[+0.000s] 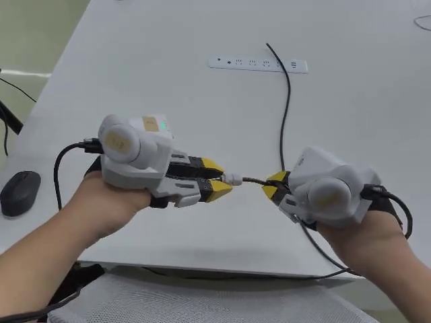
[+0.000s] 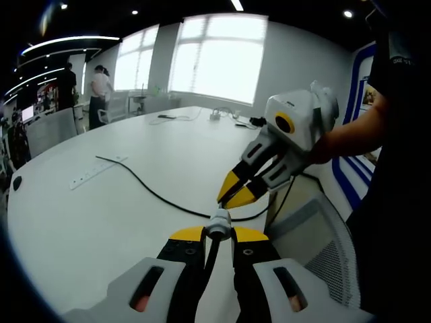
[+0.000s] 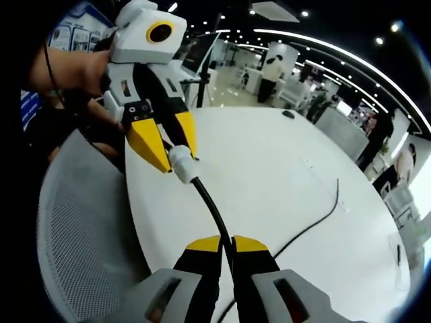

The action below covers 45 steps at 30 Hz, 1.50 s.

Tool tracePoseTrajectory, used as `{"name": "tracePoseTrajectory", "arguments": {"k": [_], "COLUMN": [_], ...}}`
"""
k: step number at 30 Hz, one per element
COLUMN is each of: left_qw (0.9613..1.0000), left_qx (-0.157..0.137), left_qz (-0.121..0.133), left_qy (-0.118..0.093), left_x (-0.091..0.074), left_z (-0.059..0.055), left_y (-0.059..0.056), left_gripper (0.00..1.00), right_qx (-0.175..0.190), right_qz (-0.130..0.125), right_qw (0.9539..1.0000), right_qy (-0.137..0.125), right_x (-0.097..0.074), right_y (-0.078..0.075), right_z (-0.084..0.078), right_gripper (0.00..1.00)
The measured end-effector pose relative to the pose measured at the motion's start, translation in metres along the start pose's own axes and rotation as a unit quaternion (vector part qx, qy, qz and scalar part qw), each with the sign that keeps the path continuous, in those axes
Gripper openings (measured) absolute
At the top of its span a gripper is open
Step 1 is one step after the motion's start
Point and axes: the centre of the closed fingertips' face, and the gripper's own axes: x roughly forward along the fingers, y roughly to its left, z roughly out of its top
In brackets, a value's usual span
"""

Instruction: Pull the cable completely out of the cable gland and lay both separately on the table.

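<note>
We have the left claw clamped on the white cable gland and the right claw pinched tight on the black cable, just beside the gland, with a short span of cable between the two. Both are held up off the table, near its front edge, and the cable looks to us to be seated in the gland, so the pull is not yet finished. To do it well, we judge that the left claw should stay put as the anchor while the right claw draws straight back along the gland's axis, away from the left. A sideways tug could kink the cable or twist the gland out of its grip. The long free tail runs up the table past the power strip, so a single pull will probably not clear it, and we expect to re-grip closer in and draw again. There is plenty of bare surface ahead of the claws for laying the two parts apart. The front edge lies close below, with a mesh chair beyond it, so we would move forward before letting go. The mouse sits well off to the left.
</note>
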Motion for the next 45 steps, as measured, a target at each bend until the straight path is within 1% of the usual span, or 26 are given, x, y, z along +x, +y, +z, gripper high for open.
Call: {"name": "tracePoseTrajectory", "arguments": {"k": [5,7,9,10,14,15,16,17,21,24,25,27,29,31,32,37,38,39,40,42,43,44,45], "left_qw": [1.0,1.0,1.0,1.0,1.0,1.0,1.0,0.9999,0.9999,0.9999,0.9999,1.0,1.0,1.0,1.0,1.0,1.0,1.0,1.0,1.0,0.9999,0.9999,0.9999], "left_qx": [0.0,0.0,0.003,0.002,0.004,0.003,0.003,0.003,0.001,0.001,0.001,0.0,0.001,0.003,0.003,0.006,0.006,0.007,0.007,0.007,0.008,0.009,0.009], "left_qz": [0.0,0.0,0.002,0.001,0.002,0.002,0.002,0.002,0.004,0.004,0.005,0.004,0.002,0.0,0.0,-0.003,-0.003,-0.003,-0.003,-0.005,-0.005,-0.005,-0.005], "left_qy": [-0.003,-0.004,-0.009,-0.008,-0.007,-0.008,-0.008,-0.01,-0.012,-0.011,-0.011,-0.009,-0.006,-0.005,-0.005,-0.003,-0.003,-0.002,-0.003,-0.004,-0.004,-0.003,-0.003], "left_x": [0.0,0.0,0.0,0.0,0.0,0.0,-0.001,-0.001,-0.002,-0.002,-0.002,-0.002,-0.001,0.0,0.0,0.0,0.0,0.001,0.001,0.001,0.002,0.002,0.002], "left_z": [0.002,0.002,0.003,0.003,0.002,0.002,0.002,0.002,0.003,0.001,0.001,0.0,-0.001,0.0,0.0,0.0,0.0,0.0,0.0,0.002,0.002,0.002,0.002], "left_y": [-0.002,-0.003,-0.004,-0.005,-0.006,-0.007,-0.007,-0.006,-0.005,-0.003,-0.003,-0.002,-0.002,-0.002,-0.002,-0.004,-0.004,-0.003,-0.003,-0.004,-0.004,-0.005,-0.005], "left_gripper": [0.15,0.15,0.15,0.15,0.15,0.15,0.15,0.15,0.15,0.15,0.15,0.15,0.15,0.15,0.15,0.15,0.15,0.15,0.15,0.15,0.15,0.15,0.15], "right_qx": [0.03,0.06,0.091,0.098,0.116,0.118,0.119,0.122,0.133,0.127,0.119,0.113,0.111,0.098,0.087,0.066,0.053,0.03,0.024,0.024,0.02,0.0,-0.015], "right_qz": [-0.012,-0.024,-0.028,-0.031,-0.04,-0.044,-0.056,-0.062,-0.072,-0.079,-0.082,-0.084,-0.084,-0.084,-0.087,-0.091,-0.086,-0.089,-0.09,-0.081,-0.075,-0.065,-0.057], "right_qw": [0.9994,0.9978,0.9953,0.9946,0.9922,0.9917,0.9909,0.9902,0.9879,0.988,0.9888,0.9893,0.9896,0.9909,0.9918,0.9934,0.9946,0.9953,0.9954,0.9964,0.997,0.9977,0.9981], "right_qy": [0.012,0.014,0.016,0.017,0.024,0.027,0.028,0.028,0.035,0.038,0.038,0.036,0.037,0.037,0.034,0.025,0.023,0.023,0.021,0.013,0.001,-0.017,-0.021], "right_x": [0.001,0.002,0.003,0.003,0.005,0.005,0.004,0.003,0.004,0.002,0.001,0.001,0.001,0.001,0.0,-0.006,-0.007,-0.008,-0.009,-0.011,-0.012,-0.014,-0.015], "right_y": [-0.005,-0.009,-0.011,-0.012,-0.015,-0.016,-0.021,-0.023,-0.028,-0.029,-0.029,-0.031,-0.03,-0.031,-0.032,-0.036,-0.036,-0.038,-0.038,-0.035,-0.033,-0.028,-0.023], "right_z": [-0.014,-0.019,-0.024,-0.026,-0.036,-0.039,-0.041,-0.042,-0.049,-0.047,-0.046,-0.046,-0.047,-0.048,-0.048,-0.045,-0.043,-0.042,-0.041,-0.035,-0.029,-0.017,-0.011], "right_gripper": [0.0,0.0,0.0,0.0,0.0,0.0,0.0,0.0,0.01,0.01,0.01,0.01,0.02,0.02,0.03,0.04,0.04,0.05,0.06,0.1,0.12,0.15,0.17]}}
